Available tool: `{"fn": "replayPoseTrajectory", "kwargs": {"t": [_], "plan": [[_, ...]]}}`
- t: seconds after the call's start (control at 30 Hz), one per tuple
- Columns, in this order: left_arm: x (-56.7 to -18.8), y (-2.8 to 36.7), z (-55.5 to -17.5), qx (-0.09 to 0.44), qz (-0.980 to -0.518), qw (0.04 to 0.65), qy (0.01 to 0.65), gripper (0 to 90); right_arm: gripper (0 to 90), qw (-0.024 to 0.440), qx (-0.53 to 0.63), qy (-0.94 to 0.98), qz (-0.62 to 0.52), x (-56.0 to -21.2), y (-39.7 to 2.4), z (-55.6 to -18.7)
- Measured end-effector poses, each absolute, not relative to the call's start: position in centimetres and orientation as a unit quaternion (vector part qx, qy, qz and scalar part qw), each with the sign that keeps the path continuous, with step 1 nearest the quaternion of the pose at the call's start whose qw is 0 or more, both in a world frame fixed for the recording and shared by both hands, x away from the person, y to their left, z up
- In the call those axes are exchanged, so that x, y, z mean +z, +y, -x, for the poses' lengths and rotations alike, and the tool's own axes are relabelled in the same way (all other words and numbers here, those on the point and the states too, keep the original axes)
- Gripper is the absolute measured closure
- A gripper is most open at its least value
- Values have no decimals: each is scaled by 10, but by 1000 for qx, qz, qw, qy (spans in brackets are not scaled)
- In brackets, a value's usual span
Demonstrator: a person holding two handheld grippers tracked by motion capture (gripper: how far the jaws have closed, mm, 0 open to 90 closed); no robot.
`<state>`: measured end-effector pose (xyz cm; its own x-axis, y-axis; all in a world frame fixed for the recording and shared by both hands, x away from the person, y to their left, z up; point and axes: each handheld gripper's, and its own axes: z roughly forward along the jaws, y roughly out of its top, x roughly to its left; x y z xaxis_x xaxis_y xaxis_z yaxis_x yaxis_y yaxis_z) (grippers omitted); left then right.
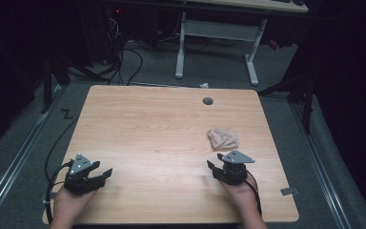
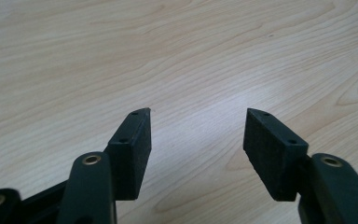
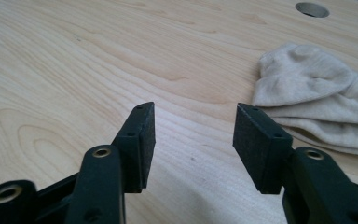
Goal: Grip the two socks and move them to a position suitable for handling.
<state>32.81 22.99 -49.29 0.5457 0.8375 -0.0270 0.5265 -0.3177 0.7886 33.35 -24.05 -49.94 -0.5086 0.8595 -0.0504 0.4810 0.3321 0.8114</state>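
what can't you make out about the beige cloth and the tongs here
- Crumpled beige fabric piece: the right gripper view's right edge cuts it off; the high view shows it too small to tell a sock from a rag.
- Its underside: hidden by its own folds.
- Left tongs: small and dark from above.

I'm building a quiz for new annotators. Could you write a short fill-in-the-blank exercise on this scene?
1. The crumpled beige cloth lies nearest the ____ gripper.
2. The jaws of the left gripper stand ____, with nothing between them.
3. The round grey hole sits near the light wooden table's ____ edge.

Missing words: right; open; far
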Motion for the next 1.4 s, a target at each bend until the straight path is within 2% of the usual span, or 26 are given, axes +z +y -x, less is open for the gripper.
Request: {"fn": "replayPoseTrajectory", "kwargs": {"t": [0.13,0.33,0.5,0.57,0.7,0.93,1.4], "plan": [[-493,221,-336,199,-787,398,427,394,426,256,380,776,-435,-502,-245,-326],[-492,214,-340,203,-790,407,411,332,443,262,372,773,-442,-506,-257,-321],[-474,216,-335,201,-782,436,397,355,484,265,375,763,-455,-509,-264,-318],[-477,220,-332,202,-792,423,391,357,493,263,374,762,-459,-510,-265,-319],[-493,234,-341,158,-787,426,418,355,490,268,376,757,-463,-509,-264,-318],[-492,246,-352,169,-763,452,431,375,481,282,367,753,-468,-508,-263,-309],[-492,233,-359,175,-770,451,416,376,449,270,369,742,-490,-512,-272,-304]]}}
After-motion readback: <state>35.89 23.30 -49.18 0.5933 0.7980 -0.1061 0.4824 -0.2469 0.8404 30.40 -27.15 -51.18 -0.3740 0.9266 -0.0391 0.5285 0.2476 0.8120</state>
